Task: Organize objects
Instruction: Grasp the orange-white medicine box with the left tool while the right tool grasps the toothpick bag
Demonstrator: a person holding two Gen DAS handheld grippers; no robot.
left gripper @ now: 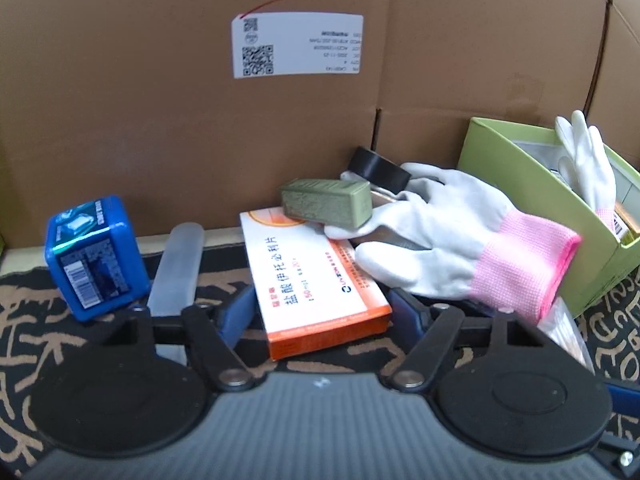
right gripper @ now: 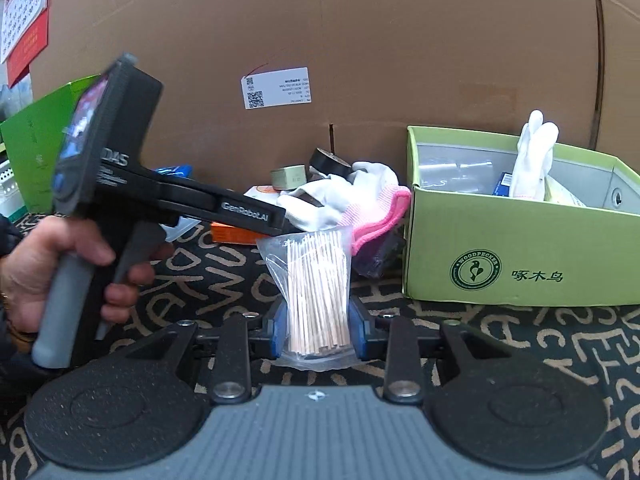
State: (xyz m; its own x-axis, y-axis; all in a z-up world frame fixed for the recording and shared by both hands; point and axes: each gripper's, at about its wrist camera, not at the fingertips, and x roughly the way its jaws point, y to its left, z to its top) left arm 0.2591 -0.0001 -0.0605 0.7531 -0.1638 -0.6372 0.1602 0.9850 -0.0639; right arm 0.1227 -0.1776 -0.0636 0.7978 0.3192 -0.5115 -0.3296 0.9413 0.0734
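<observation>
Because the bag of wooden sticks (right gripper: 316,292) is light, slick and crushable, the right gripper (right gripper: 318,330), closed on its lower end above the patterned cloth (right gripper: 500,344), needs gentle pressure. The left gripper (left gripper: 322,312) stands open astride the orange medicine box (left gripper: 316,276); only its own view shows that, while the right view shows the green shoebox (right gripper: 520,248).

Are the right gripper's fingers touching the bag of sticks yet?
Touching. The right wrist view shows both blue fingers of the right gripper pressed against the sides of the bag of sticks, no gap either side.
</observation>
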